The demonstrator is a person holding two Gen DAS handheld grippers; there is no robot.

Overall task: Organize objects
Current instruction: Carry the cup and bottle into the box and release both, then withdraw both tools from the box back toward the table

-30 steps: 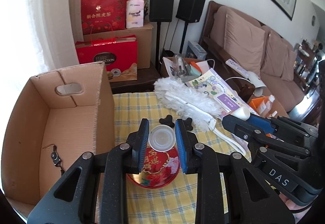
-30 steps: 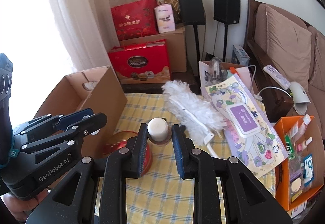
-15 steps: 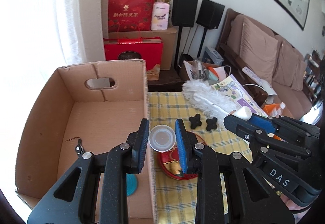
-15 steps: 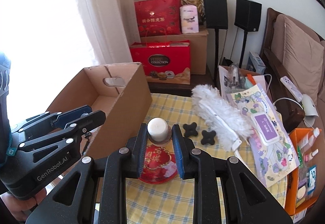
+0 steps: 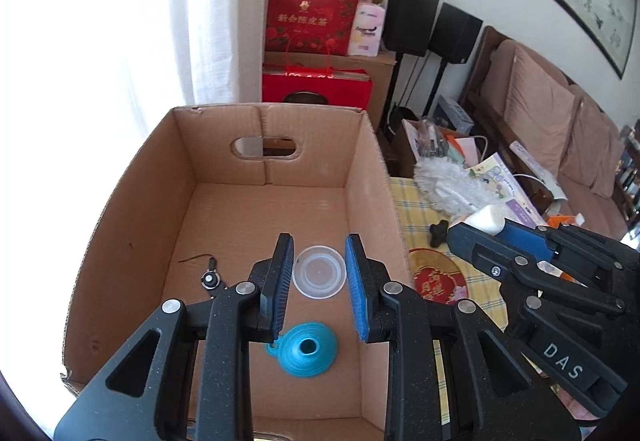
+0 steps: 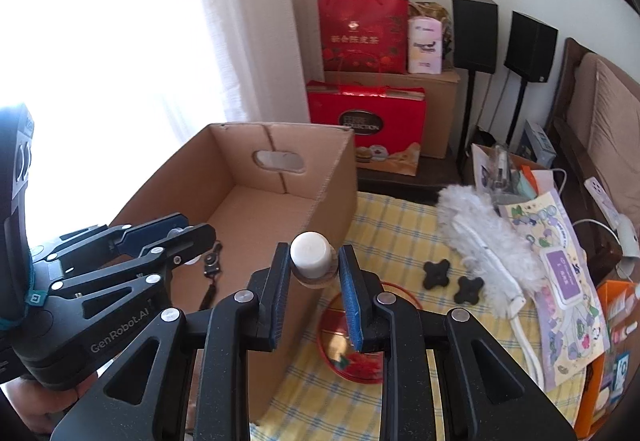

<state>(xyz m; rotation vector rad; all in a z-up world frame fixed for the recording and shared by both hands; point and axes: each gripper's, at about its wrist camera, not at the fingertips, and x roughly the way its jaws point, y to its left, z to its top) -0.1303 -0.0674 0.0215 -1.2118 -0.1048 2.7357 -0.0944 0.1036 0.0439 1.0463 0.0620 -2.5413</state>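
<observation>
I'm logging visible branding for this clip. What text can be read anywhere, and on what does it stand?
"DAS": right gripper body.
"GenRobot.AI": left gripper body.
"COLLECTION": red gift box; the word above is blurred.
Red gift bag, red tin lid, tissue pack: print unreadable.

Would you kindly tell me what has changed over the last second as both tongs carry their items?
Both tongs swung sideways from above the red tin toward the cardboard box. The left tongs now hang over the box interior with the clear lid; the right tongs, gripping the white-capped jar, reach its near wall. Both grips are unchanged, and the table items stayed put.
</observation>
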